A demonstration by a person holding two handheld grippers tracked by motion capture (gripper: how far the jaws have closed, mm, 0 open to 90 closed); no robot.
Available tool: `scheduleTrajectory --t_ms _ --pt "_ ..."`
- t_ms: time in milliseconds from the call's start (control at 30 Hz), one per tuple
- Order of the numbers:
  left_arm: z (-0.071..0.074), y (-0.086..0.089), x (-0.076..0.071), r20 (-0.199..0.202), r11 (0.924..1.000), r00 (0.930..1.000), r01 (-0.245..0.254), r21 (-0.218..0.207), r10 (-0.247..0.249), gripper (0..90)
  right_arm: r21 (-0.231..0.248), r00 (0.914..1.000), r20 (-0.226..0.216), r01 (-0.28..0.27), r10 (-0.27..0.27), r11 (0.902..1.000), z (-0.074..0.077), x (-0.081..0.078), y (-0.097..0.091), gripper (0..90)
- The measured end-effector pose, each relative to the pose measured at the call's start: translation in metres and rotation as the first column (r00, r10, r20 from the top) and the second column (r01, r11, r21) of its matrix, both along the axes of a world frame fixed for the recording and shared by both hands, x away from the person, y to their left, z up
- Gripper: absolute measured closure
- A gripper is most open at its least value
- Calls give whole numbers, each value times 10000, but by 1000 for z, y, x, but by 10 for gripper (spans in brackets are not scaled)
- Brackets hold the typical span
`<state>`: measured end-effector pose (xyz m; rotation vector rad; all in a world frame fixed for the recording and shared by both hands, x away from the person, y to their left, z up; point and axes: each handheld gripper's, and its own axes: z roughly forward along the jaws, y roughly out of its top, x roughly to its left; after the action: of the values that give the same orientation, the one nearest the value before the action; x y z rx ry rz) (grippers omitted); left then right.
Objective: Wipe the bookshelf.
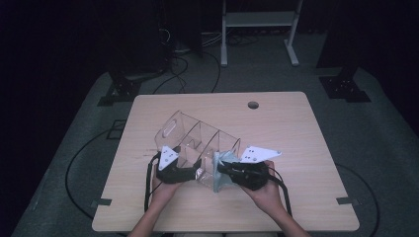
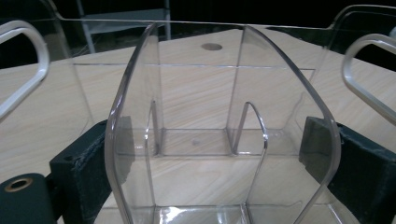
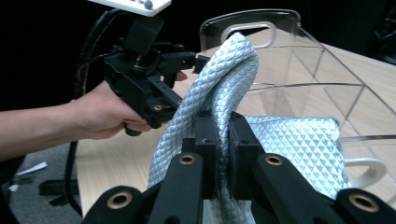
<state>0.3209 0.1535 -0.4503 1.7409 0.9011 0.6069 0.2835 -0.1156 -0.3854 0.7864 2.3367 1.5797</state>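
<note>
A clear acrylic organizer (image 1: 197,136) with dividers and handle cut-outs lies tilted on the wooden table (image 1: 296,148). My left gripper (image 1: 190,173) clamps its near end; in the left gripper view both black jaws press the curved clear walls (image 2: 196,93) from either side. My right gripper (image 3: 223,135) is shut on a pale blue quilted cloth (image 3: 299,144), whose fold arches up over the jaws. In the high view the cloth (image 1: 220,180) hangs at the organizer's near right corner, beside the right gripper (image 1: 222,168). A hand holds the left gripper (image 3: 201,58) just beyond the cloth.
A round cable hole (image 1: 253,104) sits near the table's far edge. Cables run over the grey floor behind the table, by a white frame stand (image 1: 257,19). Bare tabletop lies to the right and the far left of the organizer.
</note>
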Motion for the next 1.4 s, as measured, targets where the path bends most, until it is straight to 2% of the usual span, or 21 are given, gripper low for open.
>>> scheduleTrajectory --t_ms 167,300,433,533,567,600,633,700,733,767,900,1033,1100,1200,1333,1400 --pt "-1 -3 -3 -30 9990 9991 415 -171 -416 42 -11 9991 16 426 -426 9991 0 1 -12 843" --pt "-1 -7 -6 19 9968 9968 793 -69 -793 31 -35 9975 -3 712 -712 9975 0 0 -20 843" --pt "0 -14 -12 34 9918 9918 1277 -29 -1277 44 105 9927 -72 1202 -1201 9927 -1 2 -38 842" --pt "0 -19 -14 49 9897 9897 1428 -62 -1428 44 179 9903 -107 1389 -1387 9901 -1 3 -46 842" --pt "0 -23 -16 20 9867 9867 1625 -70 -1625 44 254 9882 -155 1526 -1523 9880 -2 3 -53 841" --pt "0 -23 -16 20 9867 9867 1625 -70 -1625 41 222 9877 -181 1560 -1556 9875 -1 4 -56 840" --pt "1 -26 -17 20 9817 9818 1901 -76 -1901 41 56 9873 -154 1582 -1581 9874 0 4 -59 840" --pt "2 -31 -19 83 9769 9769 2138 -34 -2137 44 -109 9847 -155 1734 -1735 9848 2 4 -65 839" --pt "2 -31 -19 83 9769 9769 2138 -34 -2137 43 -109 9847 -155 1734 -1735 9848 2 4 -65 839" --pt "2 -35 -20 122 9724 9723 2333 -34 -2333 43 -5 9823 -267 1857 -1856 9826 2 5 -73 840" --pt "1 -42 -21 98 9632 9632 2684 128 -2685 43 100 9756 -394 2166 -2160 9762 1 8 -86 839" --pt "1 -41 -21 84 9617 9617 2739 103 -2739 52 136 9761 -466 2130 -2122 9770 1 9 -90 839" --pt "1 -39 -21 164 9653 9652 2610 70 -2611 51 138 9764 -478 2116 -2107 9773 1 9 -90 839" --pt "3 -35 -21 180 9642 9640 2652 -4 -2652 68 137 9763 -477 2122 -2113 9771 1 9 -90 839" --pt "10 -33 -23 376 9621 9614 2726 14 -2725 68 210 9764 -471 2118 -2107 9771 0 9 -91 839" --pt "16 -30 -24 616 9642 9626 2650 -83 -2640 60 211 9760 -450 2141 -2130 9766 0 8 -91 839"
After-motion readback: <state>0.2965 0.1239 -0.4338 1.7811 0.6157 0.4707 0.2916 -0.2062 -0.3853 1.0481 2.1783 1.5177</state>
